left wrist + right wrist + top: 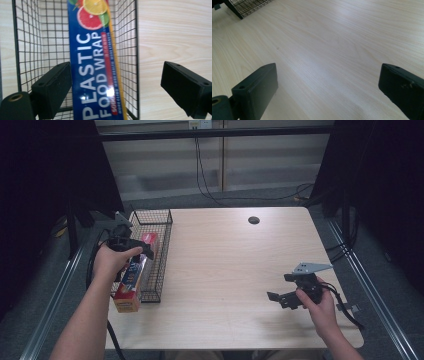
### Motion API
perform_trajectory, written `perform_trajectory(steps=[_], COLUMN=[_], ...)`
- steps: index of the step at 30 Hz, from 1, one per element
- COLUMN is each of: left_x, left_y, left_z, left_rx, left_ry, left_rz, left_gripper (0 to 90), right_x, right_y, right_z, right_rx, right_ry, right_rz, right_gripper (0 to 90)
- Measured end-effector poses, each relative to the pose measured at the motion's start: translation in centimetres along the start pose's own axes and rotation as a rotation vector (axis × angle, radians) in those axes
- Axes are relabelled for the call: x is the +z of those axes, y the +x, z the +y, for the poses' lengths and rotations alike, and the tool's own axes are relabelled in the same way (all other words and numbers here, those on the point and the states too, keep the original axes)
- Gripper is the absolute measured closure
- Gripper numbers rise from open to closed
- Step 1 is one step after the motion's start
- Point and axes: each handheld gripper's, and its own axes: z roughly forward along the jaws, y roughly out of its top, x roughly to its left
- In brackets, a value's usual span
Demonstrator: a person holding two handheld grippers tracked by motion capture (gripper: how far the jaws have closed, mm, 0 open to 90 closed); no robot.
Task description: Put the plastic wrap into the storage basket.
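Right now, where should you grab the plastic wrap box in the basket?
Probably from above, across its narrow width near the middle. The plastic wrap box is long and thin and lies in the wire basket, whose mesh walls block a sideways reach. One end pokes past the basket's near edge, a second option. The left gripper hangs open over it.

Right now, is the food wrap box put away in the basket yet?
Mostly. The plastic food wrap box lies in the wire basket, one end poking past its near end. The left tool is open above it, gripping nothing. Left: maybe nudging the box fully in.
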Motion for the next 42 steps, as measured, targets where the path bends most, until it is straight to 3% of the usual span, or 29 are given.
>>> perform_trajectory(steps=[2, 4, 5, 11, 17, 29, 32, 34, 42], left_x=[-0.3, -0.6, -0.8, -1.0, -1.4, -1.1, -1.1, -1.0, -0.6], left_y=[-0.3, -0.8, -0.8, -2.1, -3.6, -6.3, -7.0, -7.4, -9.0], left_z=[0.1, 0.1, 0.1, 0.1, 0.1, -0.1, -0.2, -0.3, -0.7], left_rx=[0.021, 0.013, 0.042, 0.062, 0.119, 0.201, 0.206, 0.237, 0.286], left_ry=[0.000, -0.006, 0.004, 0.007, 0.008, 0.022, 0.015, 0.019, 0.018], left_rz=[-0.006, -0.015, -0.015, -0.033, -0.042, -0.066, -0.075, -0.075, -0.096], left_gripper=[10.2, 10.5, 10.5, 10.5, 10.3, 10.4, 10.4, 10.6, 10.5], right_x=[0.0, 0.1, 0.1, 0.1, 0.1, 0.2, 0.2, 0.2, 0.2], right_y=[0.0, 0.0, 0.0, 0.1, 0.1, 0.1, 0.1, 0.1, 0.2], right_z=[0.0, 0.0, 0.0, 0.0, 0.0, -0.1, 0.0, 0.0, 0.0], right_rx=[-0.001, -0.007, -0.007, 0.001, -0.008, -0.005, -0.003, -0.004, -0.005], right_ry=[0.000, 0.007, 0.007, 0.006, 0.009, 0.011, 0.013, 0.012, 0.014], right_rz=[0.000, 0.003, 0.003, 0.005, 0.006, 0.011, 0.013, 0.013, 0.015], right_gripper=[2.2, 2.2, 2.2, 2.2, 2.2, 2.2, 2.2, 2.2, 2.2])
